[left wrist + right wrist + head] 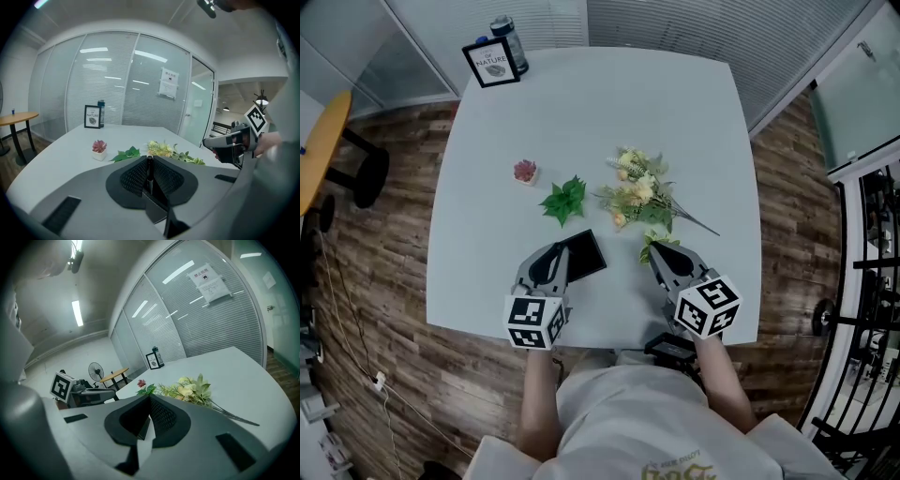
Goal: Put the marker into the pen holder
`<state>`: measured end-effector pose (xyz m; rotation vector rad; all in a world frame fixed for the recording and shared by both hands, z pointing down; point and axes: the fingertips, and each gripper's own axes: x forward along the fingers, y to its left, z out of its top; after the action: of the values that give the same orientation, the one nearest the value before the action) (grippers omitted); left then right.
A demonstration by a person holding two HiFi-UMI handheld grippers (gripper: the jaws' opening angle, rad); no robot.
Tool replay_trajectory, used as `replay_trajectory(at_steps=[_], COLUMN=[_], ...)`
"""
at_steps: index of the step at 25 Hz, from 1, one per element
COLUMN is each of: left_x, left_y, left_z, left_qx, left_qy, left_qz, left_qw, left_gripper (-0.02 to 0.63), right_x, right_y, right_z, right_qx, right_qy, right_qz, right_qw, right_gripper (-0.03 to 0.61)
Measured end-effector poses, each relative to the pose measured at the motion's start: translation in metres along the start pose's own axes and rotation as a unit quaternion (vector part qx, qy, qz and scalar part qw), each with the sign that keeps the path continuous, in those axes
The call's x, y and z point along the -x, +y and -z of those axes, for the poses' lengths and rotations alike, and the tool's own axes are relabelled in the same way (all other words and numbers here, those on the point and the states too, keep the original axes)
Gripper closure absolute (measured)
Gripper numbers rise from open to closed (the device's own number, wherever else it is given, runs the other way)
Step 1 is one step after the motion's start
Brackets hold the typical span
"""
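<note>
My left gripper (149, 161) is shut on a thin black marker (149, 172), which stands upright between its pads. In the head view this gripper (560, 253) hovers over the table's near edge, with its tips beside a flat black rectangular case (584, 255) that may be the pen holder. The marker itself is hidden in that view. The same case shows just under the left jaws (157, 210). My right gripper (662, 247) is to the right, near the flower stems. Its jaws (150, 398) meet with nothing between them.
A bunch of artificial flowers (641, 195) lies mid-table, with a green leaf sprig (565, 199) and a small pink potted plant (525, 172) to its left. A framed sign (492, 64) and a bottle (508, 41) stand at the far edge of the white table (600, 103).
</note>
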<state>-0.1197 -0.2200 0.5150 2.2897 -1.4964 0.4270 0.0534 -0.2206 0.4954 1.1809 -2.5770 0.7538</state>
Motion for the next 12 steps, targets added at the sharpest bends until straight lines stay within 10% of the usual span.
replay_trajectory(at_steps=[12], left_x=[-0.012], left_y=[-0.010], left_z=[0.008], left_qx=[-0.023], left_qy=[0.021], left_qz=[-0.003], left_qw=[0.9995], left_gripper=[0.568], right_x=[-0.007], right_y=[-0.008], right_z=[0.010], right_qx=[-0.013], right_qy=[0.009], right_qz=[-0.001], right_qw=[1.000], right_gripper=[0.561])
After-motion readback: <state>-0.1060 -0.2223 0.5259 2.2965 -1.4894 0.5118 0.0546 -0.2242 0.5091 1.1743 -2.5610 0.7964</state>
